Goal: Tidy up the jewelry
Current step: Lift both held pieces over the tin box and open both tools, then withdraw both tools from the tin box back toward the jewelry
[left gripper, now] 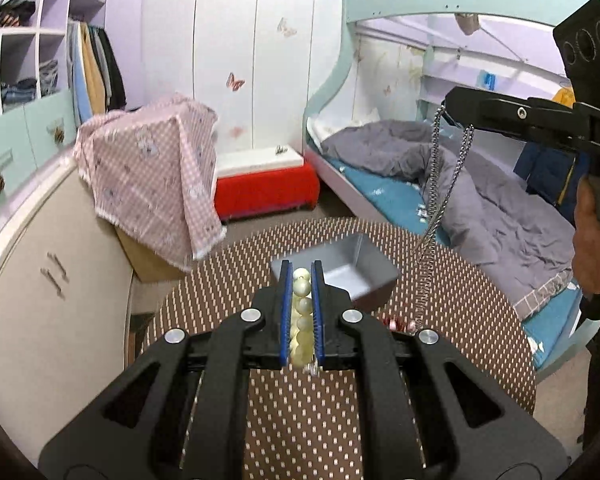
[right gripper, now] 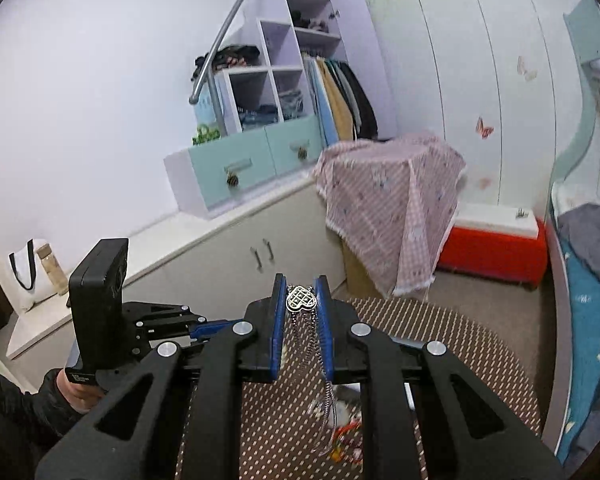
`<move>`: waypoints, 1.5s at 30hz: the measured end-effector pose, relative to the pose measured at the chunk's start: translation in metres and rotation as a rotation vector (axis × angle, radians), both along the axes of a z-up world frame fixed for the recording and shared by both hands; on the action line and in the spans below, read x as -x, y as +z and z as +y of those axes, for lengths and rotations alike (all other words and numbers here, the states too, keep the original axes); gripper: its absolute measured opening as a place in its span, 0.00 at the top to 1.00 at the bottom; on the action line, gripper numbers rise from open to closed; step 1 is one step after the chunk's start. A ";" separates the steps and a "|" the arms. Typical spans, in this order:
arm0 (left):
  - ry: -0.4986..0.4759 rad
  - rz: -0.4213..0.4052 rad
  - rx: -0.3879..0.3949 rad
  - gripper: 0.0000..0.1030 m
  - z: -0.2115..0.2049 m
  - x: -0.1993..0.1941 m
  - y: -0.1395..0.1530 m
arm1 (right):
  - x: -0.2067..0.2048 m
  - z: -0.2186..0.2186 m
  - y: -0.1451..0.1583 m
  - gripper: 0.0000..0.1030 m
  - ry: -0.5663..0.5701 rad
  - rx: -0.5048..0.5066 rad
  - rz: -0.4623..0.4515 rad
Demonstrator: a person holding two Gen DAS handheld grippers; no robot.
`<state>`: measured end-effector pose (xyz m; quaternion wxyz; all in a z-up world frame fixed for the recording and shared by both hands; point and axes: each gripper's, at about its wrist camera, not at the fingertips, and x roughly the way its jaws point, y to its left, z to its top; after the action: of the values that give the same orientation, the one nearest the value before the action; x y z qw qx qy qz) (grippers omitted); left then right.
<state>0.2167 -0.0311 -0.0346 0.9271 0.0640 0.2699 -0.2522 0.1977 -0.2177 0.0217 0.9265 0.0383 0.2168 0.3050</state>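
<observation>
Left gripper (left gripper: 301, 270) is up over the dotted table (left gripper: 300, 420), jaws pinched narrow on a strand of pale beads (left gripper: 302, 312); the beads sit stacked between the blue pads from the tips back to the base. Just beyond the tips, a grey tray (left gripper: 356, 280) rests on the table. Over on the right, the right gripper (right gripper: 301, 286) clamps a silver heart pendant (right gripper: 300, 299) right at its fingertips, jaws narrow, and the chain (left gripper: 434, 200) dangles down toward the table, right of the tray.
</observation>
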 end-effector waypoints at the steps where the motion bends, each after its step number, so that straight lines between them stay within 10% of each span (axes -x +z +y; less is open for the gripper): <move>1: -0.001 -0.003 0.003 0.91 -0.002 -0.003 0.003 | -0.003 -0.001 0.004 0.87 -0.009 0.004 -0.011; 15: -0.066 0.142 0.099 0.89 -0.038 -0.086 -0.019 | -0.094 -0.017 -0.048 0.85 -0.141 0.027 0.175; 16: -0.057 0.156 0.095 0.84 -0.041 -0.090 -0.024 | -0.100 -0.021 -0.061 0.74 -0.169 0.032 0.211; 18: -0.020 0.149 0.089 0.18 -0.039 -0.092 -0.028 | -0.104 -0.029 -0.074 0.35 -0.225 0.029 0.247; 19: 0.016 0.120 0.110 0.10 -0.034 -0.089 -0.027 | -0.102 -0.034 -0.079 0.18 -0.261 0.022 0.245; 34: 0.208 -0.029 0.095 0.08 0.012 -0.038 0.001 | -0.033 -0.058 -0.055 0.08 -0.558 0.008 0.159; 45: 0.354 -0.130 0.091 0.06 0.022 0.025 0.020 | 0.017 -0.046 -0.026 0.08 -0.564 0.055 0.035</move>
<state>0.1917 -0.0086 -0.0143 0.9744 -0.0102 0.2048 -0.0925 0.1810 -0.2634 -0.0044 0.9716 0.0772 0.2220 0.0283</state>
